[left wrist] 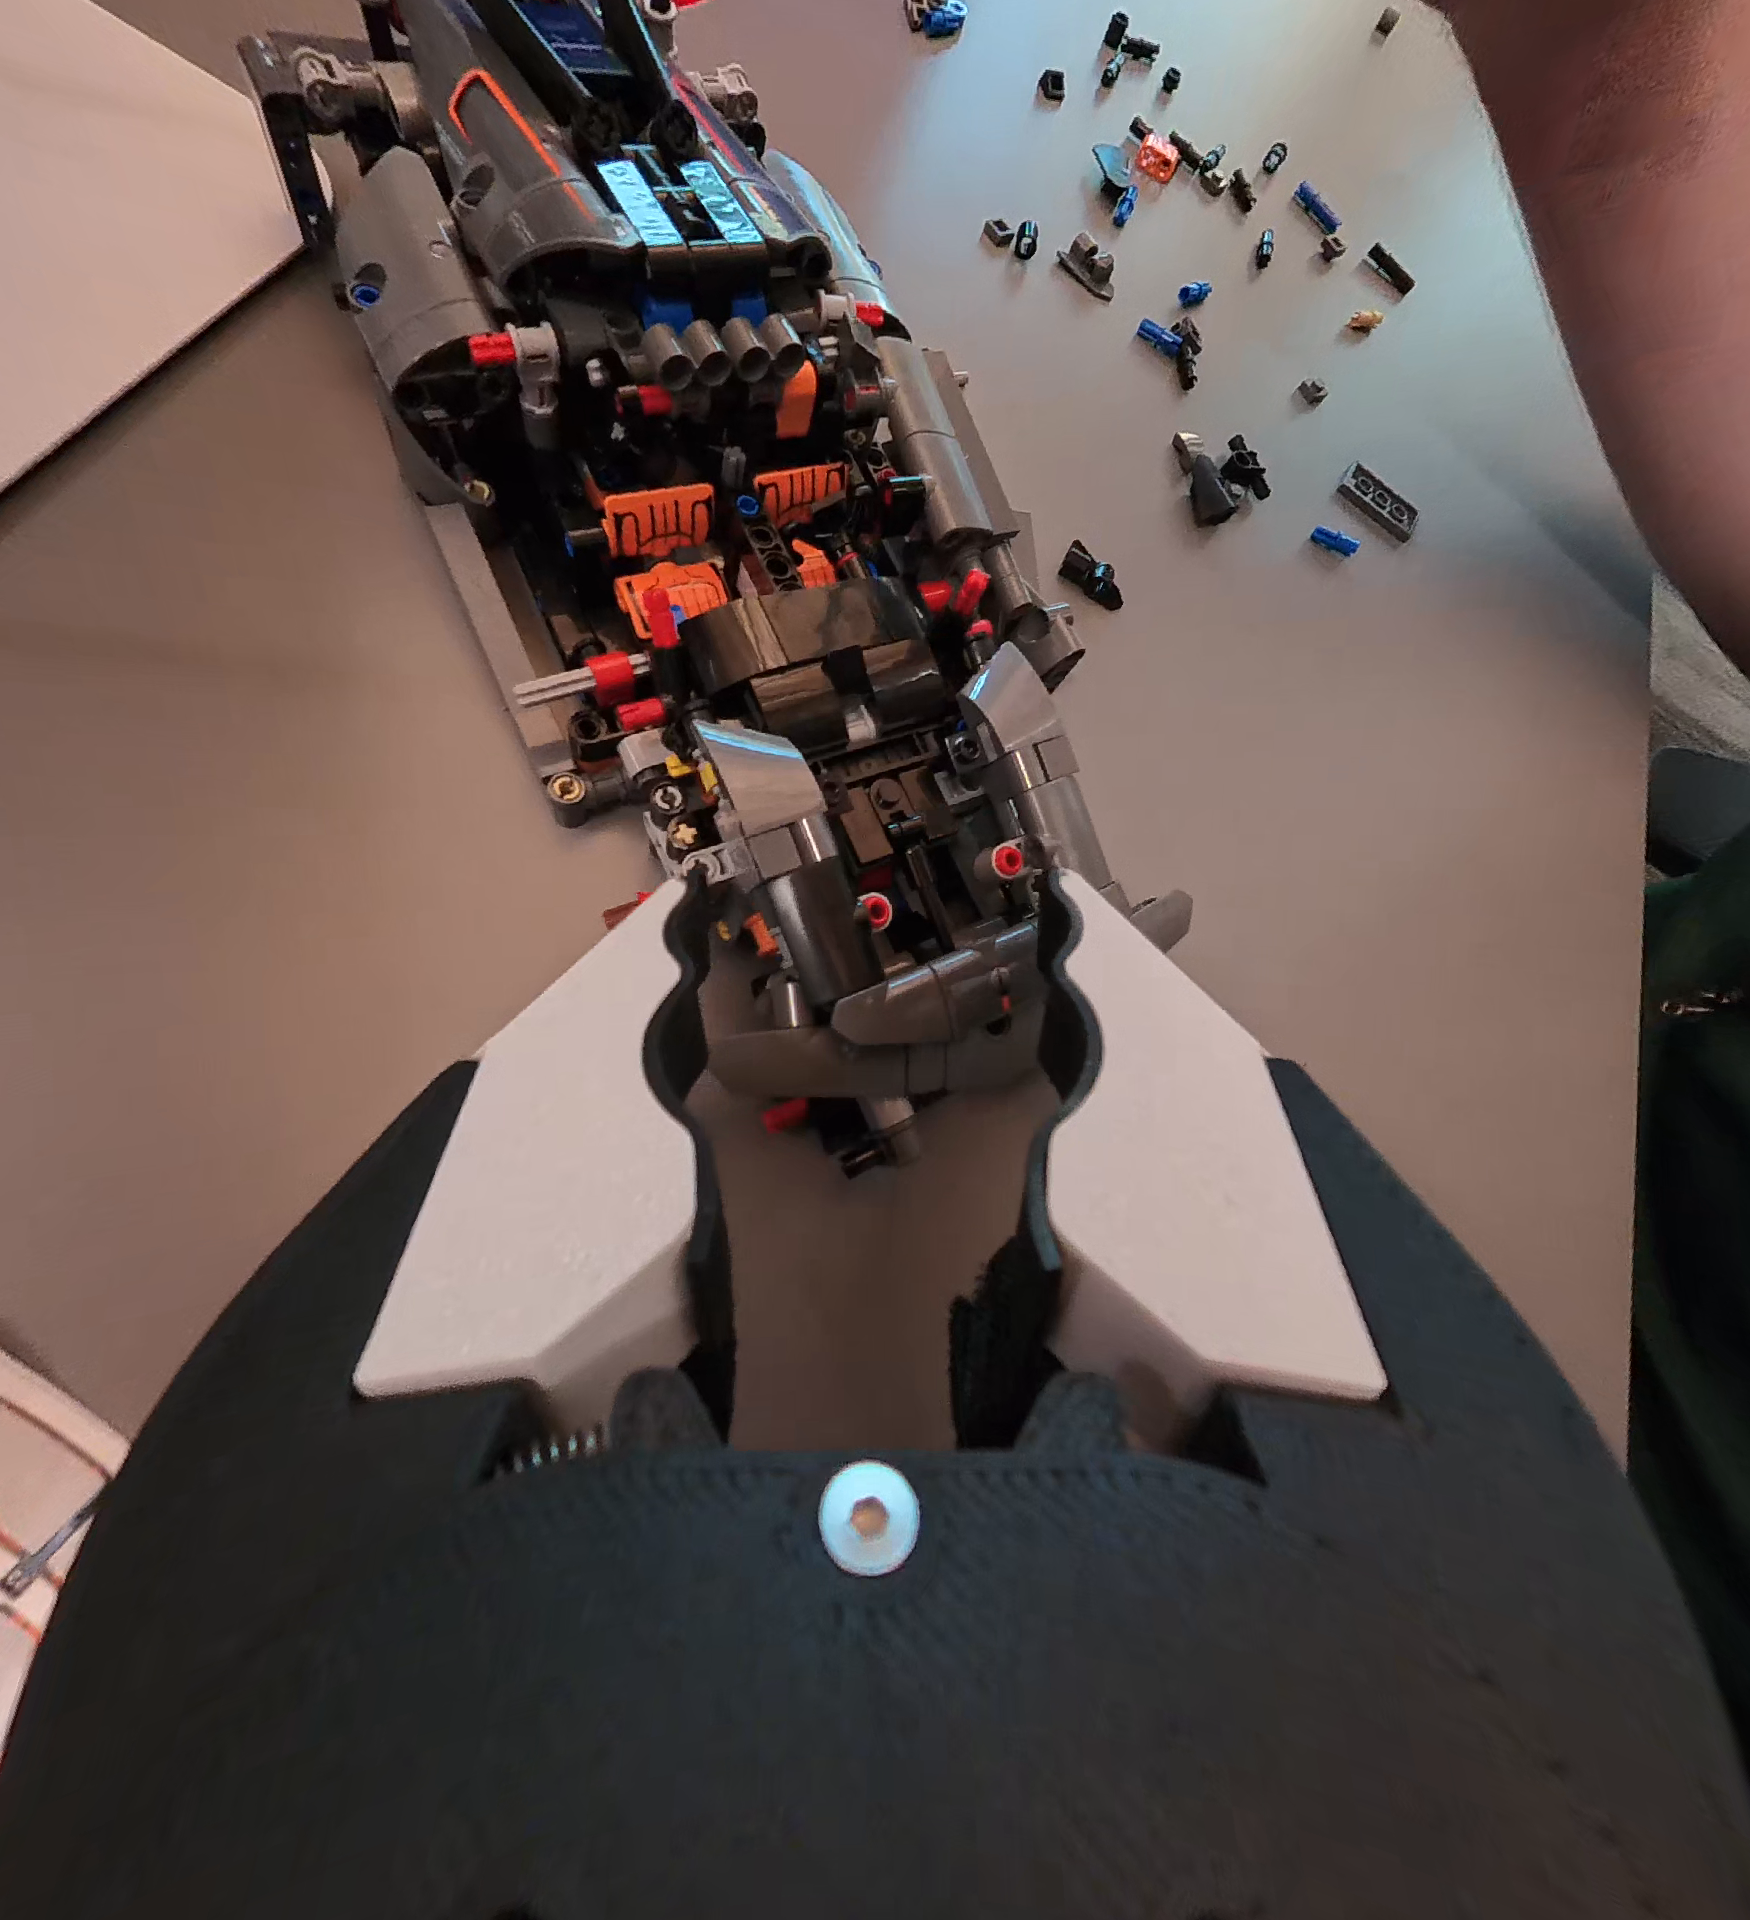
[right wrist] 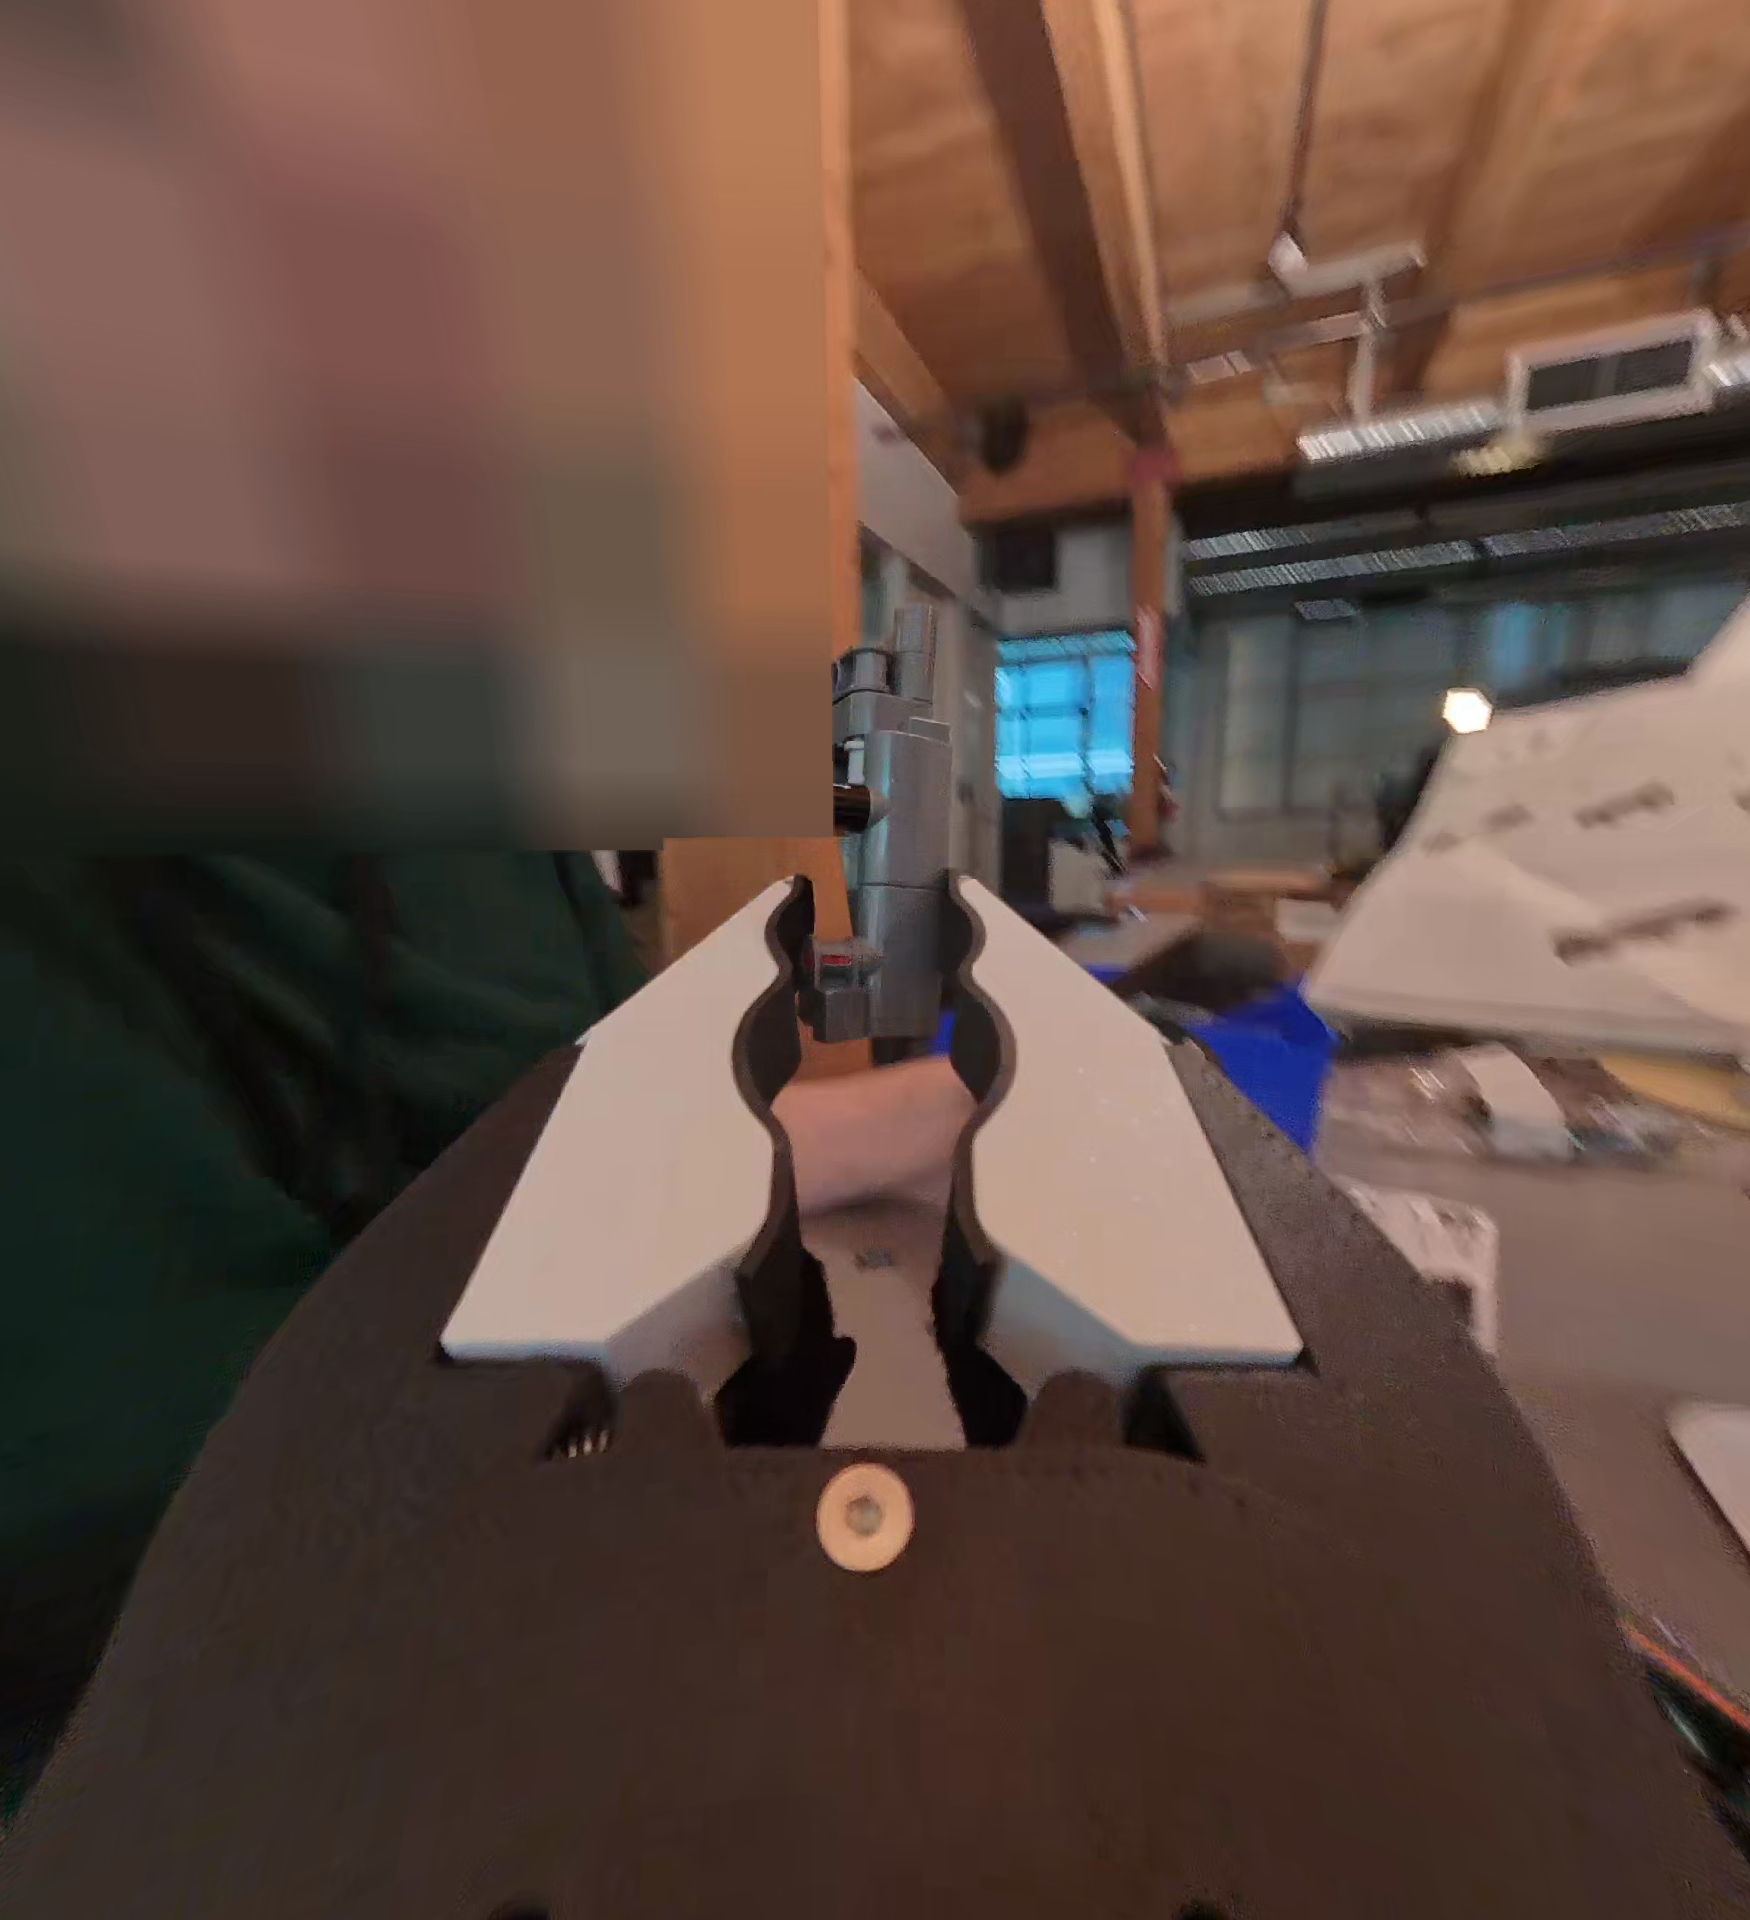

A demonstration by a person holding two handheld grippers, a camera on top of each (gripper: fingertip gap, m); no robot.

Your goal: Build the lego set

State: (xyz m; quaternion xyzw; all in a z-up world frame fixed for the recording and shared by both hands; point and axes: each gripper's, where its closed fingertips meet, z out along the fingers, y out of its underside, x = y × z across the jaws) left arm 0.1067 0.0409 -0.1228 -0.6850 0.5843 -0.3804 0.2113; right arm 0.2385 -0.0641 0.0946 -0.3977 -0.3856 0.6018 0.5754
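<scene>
A long, partly built lego car [left wrist: 705, 499] in dark grey, black and orange lies on the grey table [left wrist: 227, 831], running from the top of the left wrist view down to my left gripper [left wrist: 866, 894]. The left gripper's jaws stand on either side of the car's near end and grip it. My right gripper [right wrist: 871, 894] is raised off the table and is shut on a small grey lego sub-assembly [right wrist: 897, 831] that stands upright between its fingertips. A blurred patch hides that piece's upper left side.
Several small loose lego parts [left wrist: 1224, 260], black, blue and grey, lie scattered on the table at the upper right. A white sheet [left wrist: 71, 260] lies at the upper left. A person in a dark green top [right wrist: 175, 1143] fills the left of the right wrist view. An open instruction booklet [right wrist: 1577, 883] shows at the right.
</scene>
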